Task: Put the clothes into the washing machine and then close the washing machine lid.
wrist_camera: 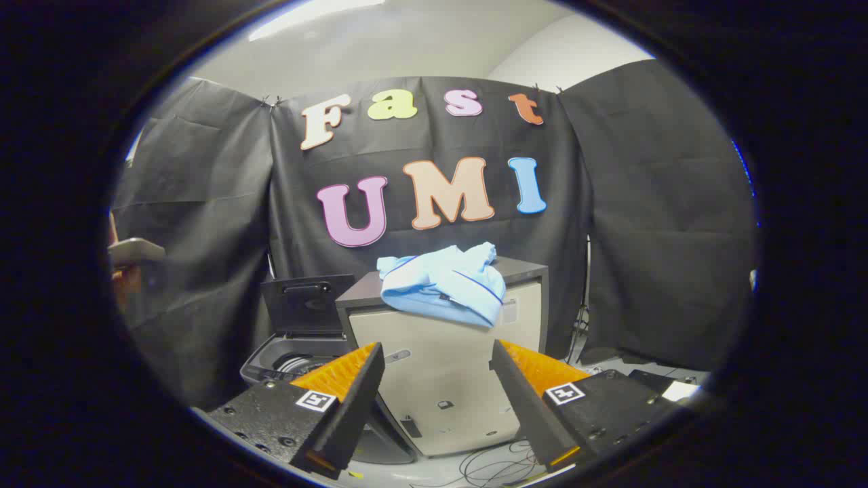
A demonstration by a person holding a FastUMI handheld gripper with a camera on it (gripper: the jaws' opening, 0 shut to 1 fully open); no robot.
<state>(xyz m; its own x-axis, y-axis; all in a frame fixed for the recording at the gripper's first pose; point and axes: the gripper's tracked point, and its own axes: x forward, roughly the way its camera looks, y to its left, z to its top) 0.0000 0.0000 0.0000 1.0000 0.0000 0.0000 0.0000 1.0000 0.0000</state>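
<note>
A light blue garment (444, 281) lies crumpled on top of a beige cabinet (444, 379), draped over its front edge. It sits beyond my fingers and above the gap between them. To the left of the cabinet stands a small top-loading washing machine (285, 362) with its dark lid (306, 303) raised upright, so the tub opening shows. My gripper (437, 362) is open, with nothing between its fingers, still well short of the garment.
Cables (495, 468) trail on the floor below the cabinet. A dark flat object with a white label (668, 388) lies to the right of the fingers. A person's hand holding a phone (132, 254) shows at the far left.
</note>
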